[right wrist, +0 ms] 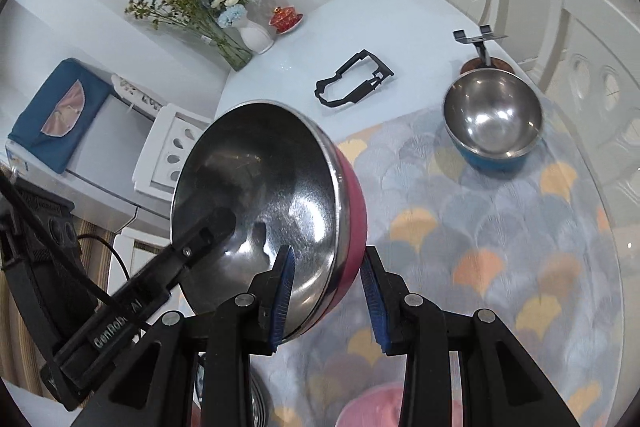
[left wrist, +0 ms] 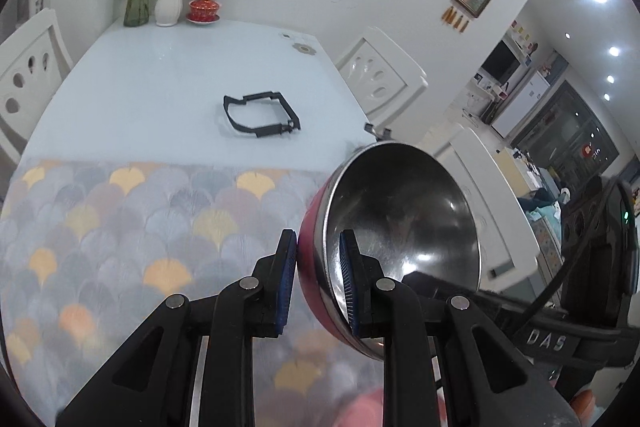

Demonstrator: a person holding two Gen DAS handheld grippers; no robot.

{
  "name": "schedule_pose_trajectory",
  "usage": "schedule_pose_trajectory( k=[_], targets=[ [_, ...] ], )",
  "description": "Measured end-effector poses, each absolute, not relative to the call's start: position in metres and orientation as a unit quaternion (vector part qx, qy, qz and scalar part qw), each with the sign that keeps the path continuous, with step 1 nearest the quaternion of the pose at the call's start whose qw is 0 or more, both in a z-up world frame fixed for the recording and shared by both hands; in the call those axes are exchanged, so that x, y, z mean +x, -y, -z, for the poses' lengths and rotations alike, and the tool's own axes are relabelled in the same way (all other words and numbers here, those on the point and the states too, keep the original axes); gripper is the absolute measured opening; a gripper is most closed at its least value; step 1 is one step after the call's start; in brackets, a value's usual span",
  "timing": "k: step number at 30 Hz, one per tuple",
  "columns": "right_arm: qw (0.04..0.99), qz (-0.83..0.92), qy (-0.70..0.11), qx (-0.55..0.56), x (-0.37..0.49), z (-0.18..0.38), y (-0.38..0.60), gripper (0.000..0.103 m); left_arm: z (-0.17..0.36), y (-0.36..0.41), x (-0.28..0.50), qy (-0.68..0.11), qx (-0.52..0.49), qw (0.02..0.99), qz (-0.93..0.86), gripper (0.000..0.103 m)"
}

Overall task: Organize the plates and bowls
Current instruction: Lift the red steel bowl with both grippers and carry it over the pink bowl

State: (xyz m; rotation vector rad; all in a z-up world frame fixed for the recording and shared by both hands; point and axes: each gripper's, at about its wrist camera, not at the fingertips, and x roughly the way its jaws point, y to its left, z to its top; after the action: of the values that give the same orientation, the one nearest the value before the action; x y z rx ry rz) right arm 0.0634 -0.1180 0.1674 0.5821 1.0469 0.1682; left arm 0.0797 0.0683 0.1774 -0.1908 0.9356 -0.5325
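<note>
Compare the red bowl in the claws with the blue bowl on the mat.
The red bowl is red outside; the blue bowl is blue outside. The red bowl is tipped on its side, clear of the mat, while the blue bowl sits upright on the patterned mat. The left claw and right claw both pinch the red bowl's rim; nothing touches the blue bowl. Both have shiny steel insides.

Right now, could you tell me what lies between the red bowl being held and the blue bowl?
Only bare patterned mat separates the red bowl from the blue bowl, as the right wrist view shows.
</note>
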Motion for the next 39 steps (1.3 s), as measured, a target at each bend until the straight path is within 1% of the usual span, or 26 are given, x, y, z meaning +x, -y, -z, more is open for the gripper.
schedule_pose_trajectory(
  k=[10, 19, 26, 35, 39],
  targets=[
    [0.833, -0.054, -0.486, 0.259, -0.02, -0.185, 0.119, 0.034, -0.18, -0.07, -0.003, -0.448, -0.101, 0.845, 0.273, 0.018],
    [0.817, -0.033, -0.512, 0.264, -0.075, -0.164, 0.129, 0.034, -0.163, -0.059, -0.049, -0.469, -0.088, 0.828, 0.294, 0.018],
    [0.804, -0.013, -0.539, 0.25, -0.101, -0.138, 0.134, 0.035, -0.131, -0.049, -0.067, -0.506, -0.086, 0.801, 0.306, 0.018],
    [0.772, -0.004, -0.585, 0.248, -0.116, -0.099, 0.132, 0.035, -0.101, -0.044, -0.078, -0.536, -0.067, 0.783, 0.309, 0.018],
    [0.771, -0.002, -0.588, 0.245, -0.118, -0.096, 0.13, 0.035, -0.089, -0.046, -0.077, -0.548, -0.071, 0.775, 0.308, 0.018]
  ],
)
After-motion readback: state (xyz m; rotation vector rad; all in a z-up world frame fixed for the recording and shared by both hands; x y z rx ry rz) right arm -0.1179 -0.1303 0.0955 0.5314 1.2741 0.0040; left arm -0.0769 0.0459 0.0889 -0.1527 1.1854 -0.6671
